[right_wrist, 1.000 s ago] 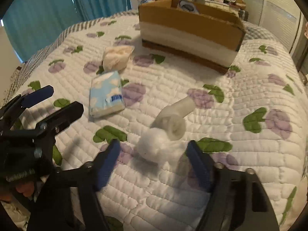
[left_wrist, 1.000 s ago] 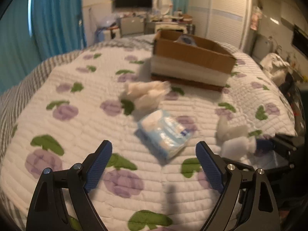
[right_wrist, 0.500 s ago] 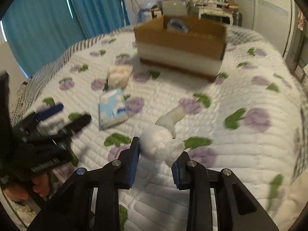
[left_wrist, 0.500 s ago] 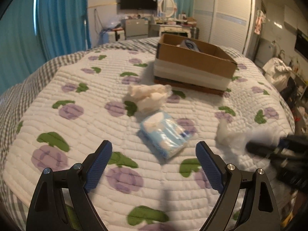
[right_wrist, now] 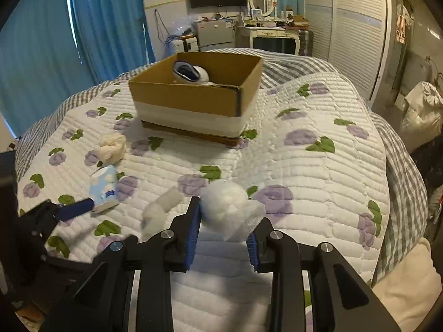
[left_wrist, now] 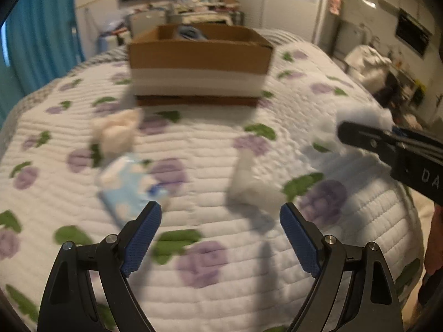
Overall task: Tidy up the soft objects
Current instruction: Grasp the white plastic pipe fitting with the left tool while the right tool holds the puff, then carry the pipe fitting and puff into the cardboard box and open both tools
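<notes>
My right gripper is shut on a white fluffy cotton ball and holds it above the quilt; it shows at the right of the left wrist view. My left gripper is open and empty, low over the quilt. Just ahead of it lie a white rolled sock and a blue tissue pack. A cream cloth bundle lies farther back. An open cardboard box stands mid-bed with a blue and white item inside.
The bed carries a white quilt with purple flowers. Blue curtains hang at the left. A dresser, TV and wardrobe stand behind the bed. A white bag sits at the right.
My right gripper closed on the cotton ball and lifted it off the quilt. My left gripper swung right and forward, toward the white sock, still open.
</notes>
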